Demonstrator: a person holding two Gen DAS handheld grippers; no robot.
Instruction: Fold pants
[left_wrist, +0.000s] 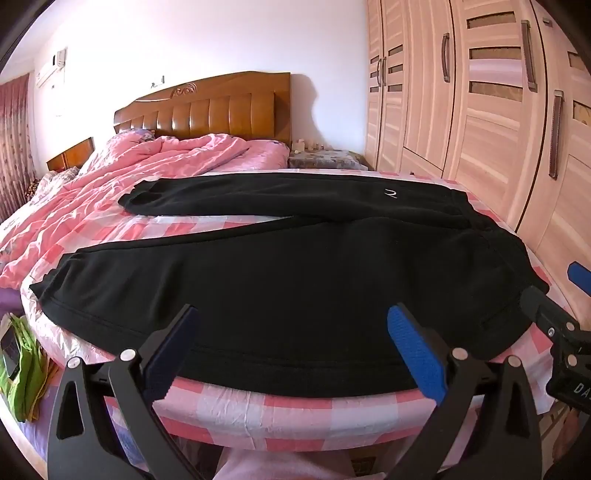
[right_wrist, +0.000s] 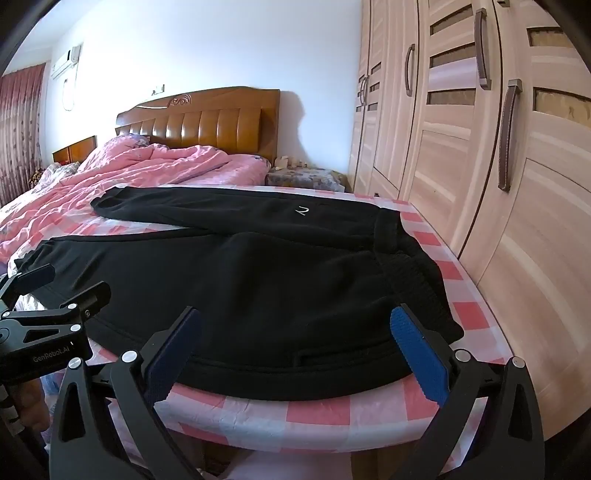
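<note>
Black pants (left_wrist: 280, 273) lie spread flat on the foot of a bed, legs reaching left and waistband to the right, with a small white logo on the far leg. My left gripper (left_wrist: 291, 343) hovers open over the near leg's lower edge, its blue pads wide apart and holding nothing. In the right wrist view the same pants (right_wrist: 258, 280) fill the middle, and my right gripper (right_wrist: 295, 347) stands open above the near edge by the waistband (right_wrist: 406, 273). Each gripper shows at the side of the other's view: the right gripper (left_wrist: 554, 295), the left gripper (right_wrist: 55, 288).
The bed (left_wrist: 258, 413) wears a pink and white checked sheet. A crumpled pink quilt (left_wrist: 110, 184) lies behind the pants below a wooden headboard (left_wrist: 207, 110). A tall wooden wardrobe (left_wrist: 480, 110) stands close on the right. Green cloth (left_wrist: 26, 369) lies low at the left.
</note>
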